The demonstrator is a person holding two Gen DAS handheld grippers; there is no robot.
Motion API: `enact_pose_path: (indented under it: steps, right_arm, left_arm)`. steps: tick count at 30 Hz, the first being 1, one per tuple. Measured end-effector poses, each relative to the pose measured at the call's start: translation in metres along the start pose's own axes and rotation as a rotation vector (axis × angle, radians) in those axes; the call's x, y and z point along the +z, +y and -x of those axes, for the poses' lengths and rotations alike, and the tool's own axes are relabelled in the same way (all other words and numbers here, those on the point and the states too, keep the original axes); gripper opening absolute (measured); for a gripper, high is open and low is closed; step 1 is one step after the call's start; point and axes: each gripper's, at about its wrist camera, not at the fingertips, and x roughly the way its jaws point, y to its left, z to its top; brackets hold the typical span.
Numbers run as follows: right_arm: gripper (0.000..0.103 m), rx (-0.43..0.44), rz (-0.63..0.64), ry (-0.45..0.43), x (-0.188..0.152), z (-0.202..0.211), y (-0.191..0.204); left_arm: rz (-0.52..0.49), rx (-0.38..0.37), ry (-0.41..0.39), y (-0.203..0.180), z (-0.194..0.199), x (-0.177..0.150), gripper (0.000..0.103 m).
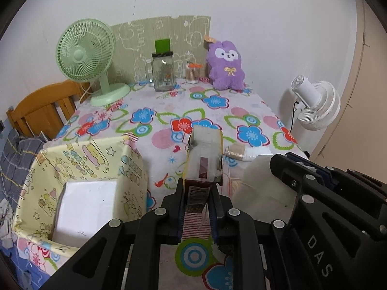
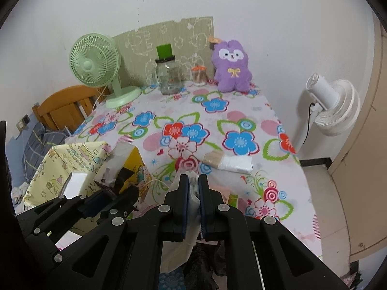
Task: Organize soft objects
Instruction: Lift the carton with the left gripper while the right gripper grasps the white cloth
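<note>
The left gripper (image 1: 197, 198) is clamping a tissue pack (image 1: 204, 155) just right of the box (image 1: 79, 169); the right gripper (image 2: 193, 188) is pinching a white bag (image 2: 193, 193) farther right of the box.

A soft yellow-and-maroon packet (image 1: 204, 159) stands upright in my left tool (image 1: 196, 207), clamped at its lower end, just right of the yellow fabric bin (image 1: 96, 159). My right tool (image 2: 193, 193) pinches a white pouch (image 2: 193, 188). A white-and-tan packet (image 2: 227, 160) lies flat on the bench (image 2: 241, 111).
</note>
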Motion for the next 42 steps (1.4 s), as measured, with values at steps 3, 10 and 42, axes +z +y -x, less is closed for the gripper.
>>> enact_pose_path:
  steps: [3, 10, 42]
  right_arm:
    - [0.011, -0.004, 0.006, -0.02, 0.003, 0.009, 0.003]
    - [0.011, -0.003, 0.011, -0.05, 0.005, 0.028, 0.011]
    - [0.011, 0.031, 0.103, -0.098, 0.022, 0.048, 0.077]
  left_arm:
    - [-0.003, 0.003, -0.018, 0.0, 0.009, 0.003, 0.015]
    - [-0.012, -0.001, -0.047, 0.004, 0.028, 0.004, 0.015]
    - [0.008, 0.033, -0.089, 0.06, 0.061, 0.013, 0.015]
